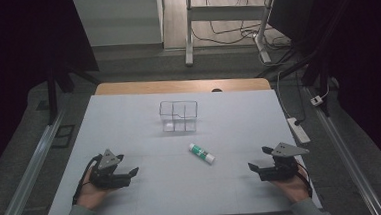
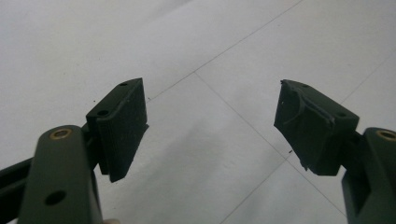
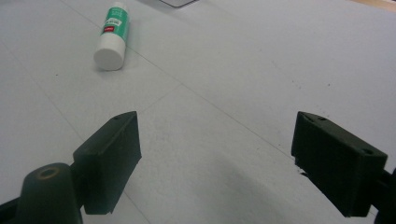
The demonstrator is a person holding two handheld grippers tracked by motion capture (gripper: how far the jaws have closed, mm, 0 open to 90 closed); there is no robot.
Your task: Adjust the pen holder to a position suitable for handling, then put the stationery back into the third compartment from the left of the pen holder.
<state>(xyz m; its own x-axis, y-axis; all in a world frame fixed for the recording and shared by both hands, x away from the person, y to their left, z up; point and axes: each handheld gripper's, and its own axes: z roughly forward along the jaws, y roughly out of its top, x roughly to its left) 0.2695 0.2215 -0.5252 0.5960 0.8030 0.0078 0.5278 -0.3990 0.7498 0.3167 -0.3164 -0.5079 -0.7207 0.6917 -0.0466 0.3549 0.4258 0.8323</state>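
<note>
The left claw (image 1: 130, 172) rests low over the near left part of the counter (image 1: 129, 121), held in the person's hand, its jaws spread wide with nothing but bare white surface between them; it looks parked there, ready rather than working. Ahead of it and off to its right, roughly midway between the two claws, a glue stick (image 1: 202, 153) lies on its side, green-labelled with a white cap, apart from everything else. Just beyond the stick, farther from both claws, stands a small clear divided box (image 1: 179, 116), probably the place meant to receive it. The right claw (image 1: 253, 168) sits at the near right, jaws likewise released and wide, gripping nothing; in the right gripper view the glue stick (image 3: 112, 36) lies ahead and to the left of those jaws, so this claw seems the better placed to reach for it.
</note>
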